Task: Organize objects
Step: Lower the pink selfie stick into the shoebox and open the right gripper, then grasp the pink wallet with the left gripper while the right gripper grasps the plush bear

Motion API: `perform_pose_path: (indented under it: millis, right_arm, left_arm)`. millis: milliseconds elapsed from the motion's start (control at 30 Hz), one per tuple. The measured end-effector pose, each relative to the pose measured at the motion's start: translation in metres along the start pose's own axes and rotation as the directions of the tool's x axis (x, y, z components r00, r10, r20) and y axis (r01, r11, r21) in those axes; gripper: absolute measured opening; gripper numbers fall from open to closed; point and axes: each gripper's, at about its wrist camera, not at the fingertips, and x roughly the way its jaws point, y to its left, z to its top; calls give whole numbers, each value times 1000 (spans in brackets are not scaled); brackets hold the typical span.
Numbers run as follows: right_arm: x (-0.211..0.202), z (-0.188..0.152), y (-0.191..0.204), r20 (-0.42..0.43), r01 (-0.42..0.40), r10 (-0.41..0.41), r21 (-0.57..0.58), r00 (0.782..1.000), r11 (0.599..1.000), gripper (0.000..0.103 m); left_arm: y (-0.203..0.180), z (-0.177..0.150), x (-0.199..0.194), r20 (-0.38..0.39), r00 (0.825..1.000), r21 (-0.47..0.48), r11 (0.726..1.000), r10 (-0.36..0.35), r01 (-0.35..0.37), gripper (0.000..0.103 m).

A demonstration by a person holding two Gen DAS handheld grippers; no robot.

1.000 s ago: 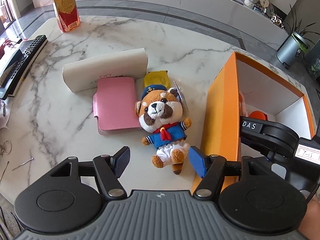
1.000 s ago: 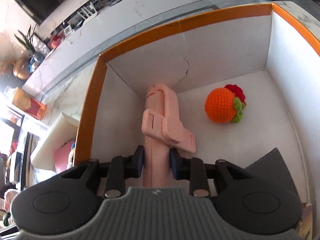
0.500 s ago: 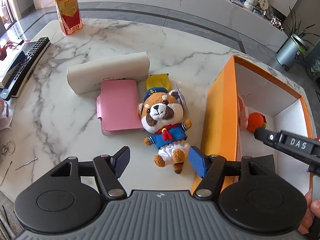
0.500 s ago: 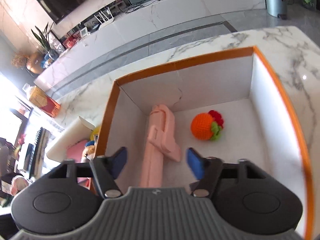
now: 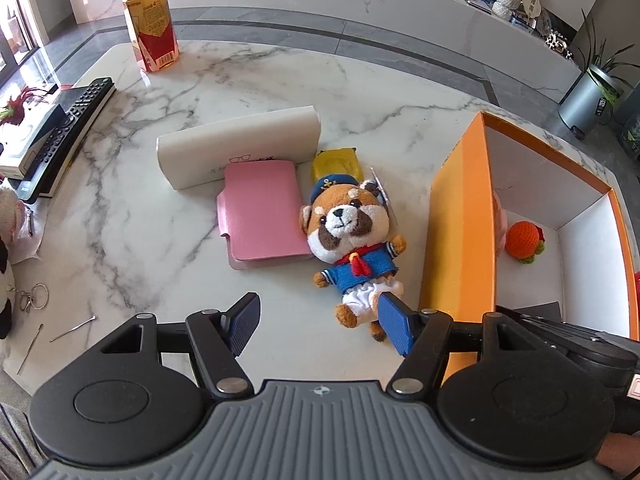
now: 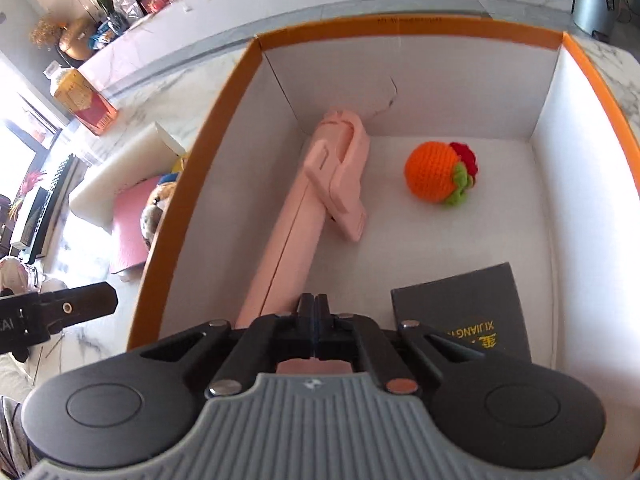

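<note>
My orange box point(image 6: 188, 184) stands on the marble table point(image 5: 240, 80), holding the pink folding stick point(image 6: 312, 200), a dark booklet point(image 6: 460, 308) and the crocheted orange point(image 6: 432, 172). My right claw point(image 6: 317, 312) hangs over it, pressed together on nothing. My left claw point(image 5: 320, 320) is spread above the table beside the plush sailor's point(image 5: 352, 232) feet.

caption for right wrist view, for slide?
Right gripper, fingers shut and empty, above the orange box holding pink selfie stick, crocheted orange, dark booklet.

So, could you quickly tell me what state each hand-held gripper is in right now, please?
Left hand-held gripper: open, holding nothing.
Right hand-held gripper: jaws just closed, shut, holding nothing.
</note>
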Motion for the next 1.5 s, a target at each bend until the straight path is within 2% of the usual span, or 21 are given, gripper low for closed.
perform_pose_path:
  millis: [167,300,367,433,500,633,767,900,1000,1067,1133,1167,1233,1367,1500]
  right_arm:
    - [-18,0,5,60,-23,21,33,998,999,0]
    - [-39,-2,15,127,-45,41,30,991,999,7]
    - [-49,-4,24,149,-63,61,10,987,998,16]
    - [-57,-5,33,167,-66,70,-29,983,997,40]
    - [-64,-6,46,191,-55,68,-75,979,996,48]
    - [-67,-2,70,189,-107,134,-147,973,983,49]
    - [-49,4,105,123,-117,154,-264,980,957,50]
    - [-14,12,134,32,-67,84,-351,996,934,52]
    - [12,19,151,-18,-10,3,-396,1000,918,53]
    - [26,24,161,-38,37,-59,-438,998,898,54]
    - [40,27,171,-49,91,-131,-483,990,871,64]
    - [48,29,175,-50,126,-175,-505,983,854,65]
    - [60,31,182,-46,181,-244,-545,969,819,73]
    - [76,37,183,-72,205,-291,-551,954,809,75]
    - [87,35,181,-102,202,-309,-560,945,804,74]
  left_arm:
    - [23,-2,-3,4,1000,-30,999,27,-27,77]
    - [36,-4,-6,29,999,-41,999,30,-29,77]
    - [42,-6,-6,34,999,-49,998,29,-27,77]
    - [49,-7,-5,31,999,-65,998,22,-20,77]
    - [56,-8,-3,32,999,-73,997,15,-13,78]
    - [70,-11,4,37,999,-91,996,30,-27,78]
    - [83,-17,5,65,997,-117,992,51,-43,78]
    - [95,-17,1,100,994,-124,991,54,-41,78]
    - [111,-18,6,86,996,-173,985,9,6,78]
    - [120,-19,11,71,997,-199,980,7,7,78]
    - [125,-20,14,62,998,-209,978,20,-6,78]
    - [127,-20,15,59,998,-215,977,20,-7,78]
    - [129,-21,16,54,999,-216,976,1,11,78]
    - [130,-18,21,40,999,-209,977,-28,36,78]
    - [132,2,33,17,997,-233,969,-80,81,78]
